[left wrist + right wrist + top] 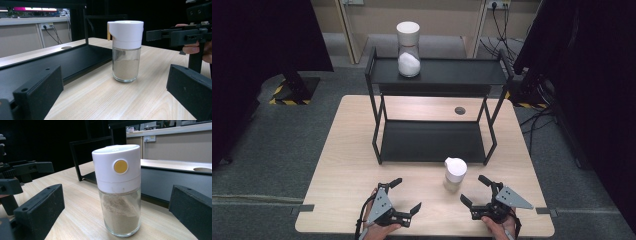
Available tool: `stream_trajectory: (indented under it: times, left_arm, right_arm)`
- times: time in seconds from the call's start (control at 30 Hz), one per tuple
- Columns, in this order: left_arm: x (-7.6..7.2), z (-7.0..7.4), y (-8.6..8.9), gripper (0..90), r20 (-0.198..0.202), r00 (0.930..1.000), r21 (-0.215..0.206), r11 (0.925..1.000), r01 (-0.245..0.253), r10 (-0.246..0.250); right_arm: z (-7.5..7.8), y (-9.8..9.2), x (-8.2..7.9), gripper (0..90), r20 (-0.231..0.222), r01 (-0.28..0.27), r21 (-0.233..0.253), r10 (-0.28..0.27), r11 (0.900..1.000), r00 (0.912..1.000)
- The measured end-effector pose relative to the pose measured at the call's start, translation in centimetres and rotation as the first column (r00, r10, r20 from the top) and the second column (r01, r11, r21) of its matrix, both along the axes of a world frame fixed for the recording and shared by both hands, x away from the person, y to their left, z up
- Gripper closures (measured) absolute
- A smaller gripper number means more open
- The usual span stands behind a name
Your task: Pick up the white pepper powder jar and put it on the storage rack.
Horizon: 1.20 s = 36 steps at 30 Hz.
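On my bench [352, 165]: black two-tier rack [434, 142], a white-capped jar of white powder [408, 49] on its top shelf, round grommet hole [460, 110] behind it.

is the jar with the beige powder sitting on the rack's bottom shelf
No, the jar with the beige powder stands on the wooden table, just in front of the black rack and between the two open grippers.

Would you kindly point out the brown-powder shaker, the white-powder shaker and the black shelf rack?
brown-powder shaker [117, 170], right gripper view, on its white cap.
white-powder shaker [408, 64], high view, on its glass body.
black shelf rack [452, 71], high view, on a bare part of its top shelf.
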State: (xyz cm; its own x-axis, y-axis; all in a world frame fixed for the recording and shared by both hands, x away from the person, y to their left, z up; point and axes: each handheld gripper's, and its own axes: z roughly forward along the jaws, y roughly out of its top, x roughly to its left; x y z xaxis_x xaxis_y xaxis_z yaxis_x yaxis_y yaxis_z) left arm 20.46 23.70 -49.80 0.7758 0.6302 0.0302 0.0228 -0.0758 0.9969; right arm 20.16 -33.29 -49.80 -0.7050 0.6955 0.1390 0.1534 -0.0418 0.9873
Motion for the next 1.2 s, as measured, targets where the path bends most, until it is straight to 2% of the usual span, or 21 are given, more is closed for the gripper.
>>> stream_trajectory:
  times: [0.57,1.2]
  left_arm:
    - [0.0,-0.2,0.1,0.0,0.000,1.0000,0.000,1.0000,-0.001,0.001]
    - [0.0,-0.3,0.1,0.0,-0.010,0.9999,-0.007,0.9999,-0.008,0.008]
  right_arm:
    - [0.3,0.9,-0.2,0.4,0.008,0.020,-0.016,-0.020,1.000,0.9998]
    - [0.5,2.4,1.9,0.4,0.000,0.021,-0.028,-0.021,0.999,0.9998]
